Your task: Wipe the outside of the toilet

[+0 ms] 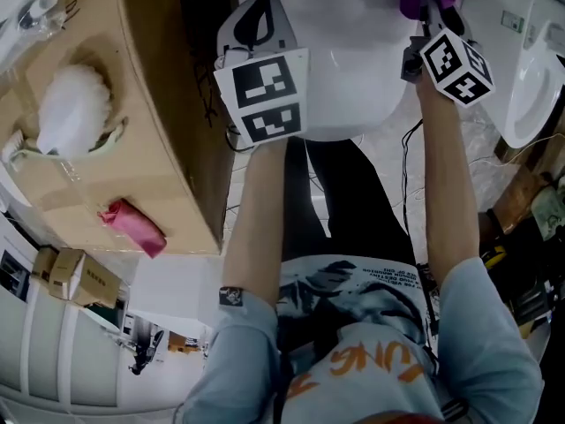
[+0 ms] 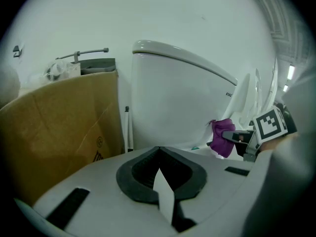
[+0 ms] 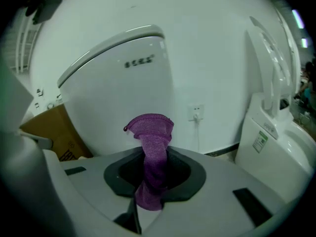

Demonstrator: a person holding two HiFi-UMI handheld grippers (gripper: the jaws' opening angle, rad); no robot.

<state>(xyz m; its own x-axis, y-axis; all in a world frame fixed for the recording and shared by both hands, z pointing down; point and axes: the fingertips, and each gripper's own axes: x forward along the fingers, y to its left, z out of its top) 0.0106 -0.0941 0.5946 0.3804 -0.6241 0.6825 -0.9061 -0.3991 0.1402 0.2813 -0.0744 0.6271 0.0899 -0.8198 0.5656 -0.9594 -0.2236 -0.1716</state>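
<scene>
While cardboard box (image 2: 59, 127) flanks the toilet (image 2: 168, 98), purple cloth (image 2: 222, 137) seemingly touches it.

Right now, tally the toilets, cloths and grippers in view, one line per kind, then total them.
Toilets: 2, the near toilet and the second toilet at the right.
Cloths: 2, the purple cloth and the pink cloth on the cardboard box.
Grippers: 2, the left gripper, shut and empty, and the right gripper, shut on the purple cloth.
Total: 6.
</scene>
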